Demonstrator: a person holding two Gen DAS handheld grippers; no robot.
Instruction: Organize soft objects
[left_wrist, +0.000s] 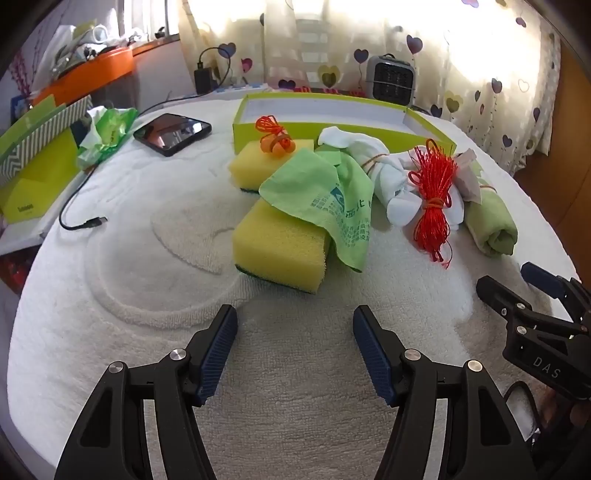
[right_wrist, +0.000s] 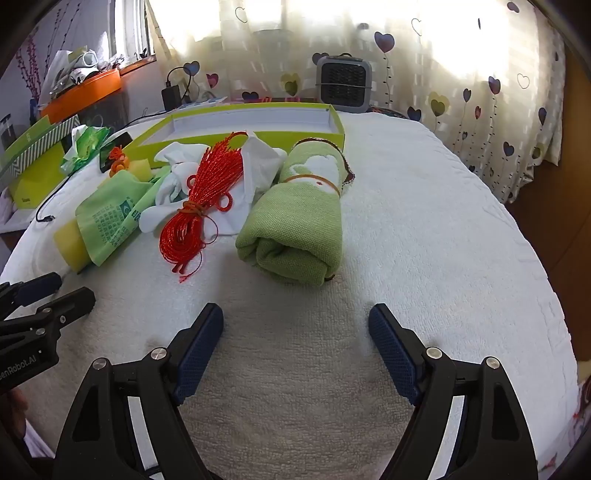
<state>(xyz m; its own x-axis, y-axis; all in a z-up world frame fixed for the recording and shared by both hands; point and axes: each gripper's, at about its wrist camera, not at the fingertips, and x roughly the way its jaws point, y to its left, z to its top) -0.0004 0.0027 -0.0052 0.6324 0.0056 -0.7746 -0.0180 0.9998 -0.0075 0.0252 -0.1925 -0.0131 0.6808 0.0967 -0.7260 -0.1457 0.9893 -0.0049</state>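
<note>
left wrist view: the left hand-held gripper (left_wrist: 295, 325) is held over the white towel-covered surface (left_wrist: 122, 280), tilted downward, with its jaws spread wide and nothing between them. the right hand-held gripper (right_wrist: 295, 323) is seen in the same condition, wide apart and empty, and it is placed beside the left one, short of the pile.

the soft objects are gathered in one loose group in front of the open green box (left_wrist: 332, 118), probably so that they can be lifted into it one after another. a yellow sponge (left_wrist: 280, 247) lies nearest to the left hand-held gripper, and a printed green cloth (left_wrist: 325, 199) is draped partly over it. a second sponge (left_wrist: 255, 162) is behind it, with a small orange-red cord knot (left_wrist: 275, 138) resting on top. a white bundle tied with a band (left_wrist: 384, 173) lies in the middle, and a red cord bundle (right_wrist: 195, 206) is laid across it.

the rolled green towel (right_wrist: 295, 221) is at the right end of the group. its long axis runs from the box toward the right hand-held gripper, and its rolled end faces that camera. it is judged that a grasp across the roll would suit these jaws.
</note>
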